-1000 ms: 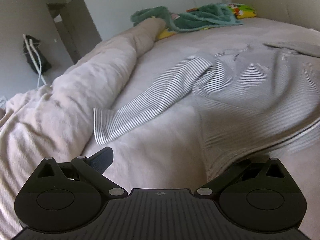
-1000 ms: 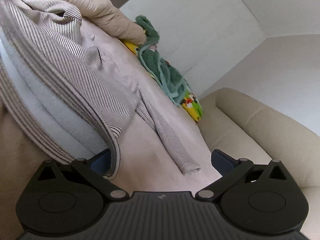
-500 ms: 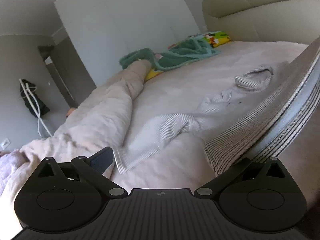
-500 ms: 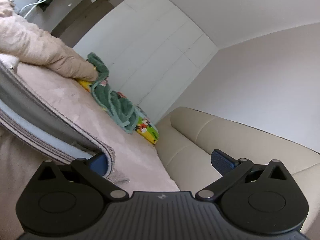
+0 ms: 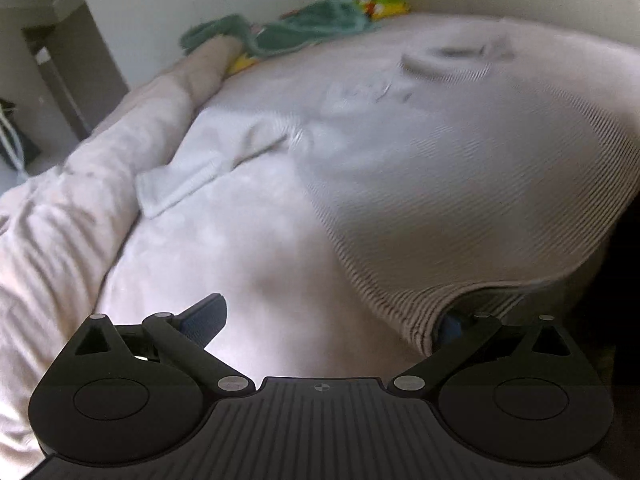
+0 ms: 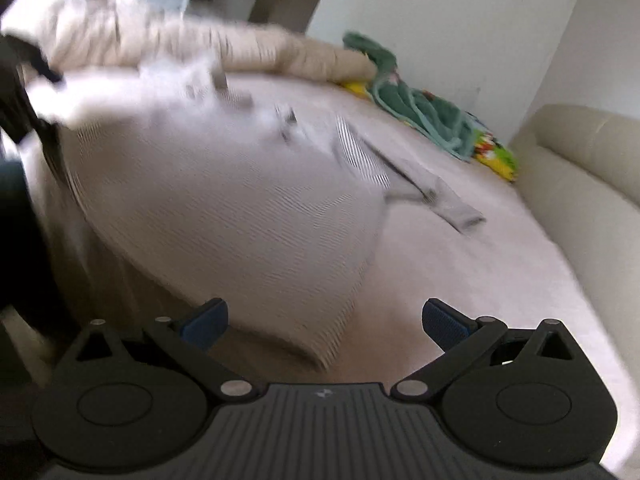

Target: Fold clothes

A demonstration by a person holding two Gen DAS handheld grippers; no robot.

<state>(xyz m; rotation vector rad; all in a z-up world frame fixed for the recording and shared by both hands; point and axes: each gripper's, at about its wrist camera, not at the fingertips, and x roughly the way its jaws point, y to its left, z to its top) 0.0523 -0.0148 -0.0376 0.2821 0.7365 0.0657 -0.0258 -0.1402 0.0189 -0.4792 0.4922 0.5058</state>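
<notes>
Left wrist view: the striped top (image 5: 460, 184) is now spread out across the bed (image 5: 260, 280), where half a second ago its hem was held up high as a taut sheet on the right. So it's been swung down and laid out, which looks like a flattening shake, so sleeves can probably be dealt with soon. The left gripper (image 5: 332, 320) is seen with its fingers set wide apart; the hem corner is draped over the right finger, so whether anything is actually pinched can't be told. One sleeve (image 5: 180, 184) is flung out toward the rumpled duvet (image 5: 60, 220). Everything's smeared by motion blur.

Right wrist view: the right gripper (image 6: 324, 320) is spread wide too, blue pads showing, and the hem edge lies between the fingers, nearer the left one, with nothing clamped as far as can be seen. The other sleeve (image 6: 440, 196) is stretched toward the cream headboard (image 6: 580, 184). The top is seen to be a thin, fine-striped grey-and-white knit, soft and floppy, still ballooned a bit with air. A fuzzy green blanket (image 6: 420, 112) is bunched near the far end, beside something bright yellow.
</notes>
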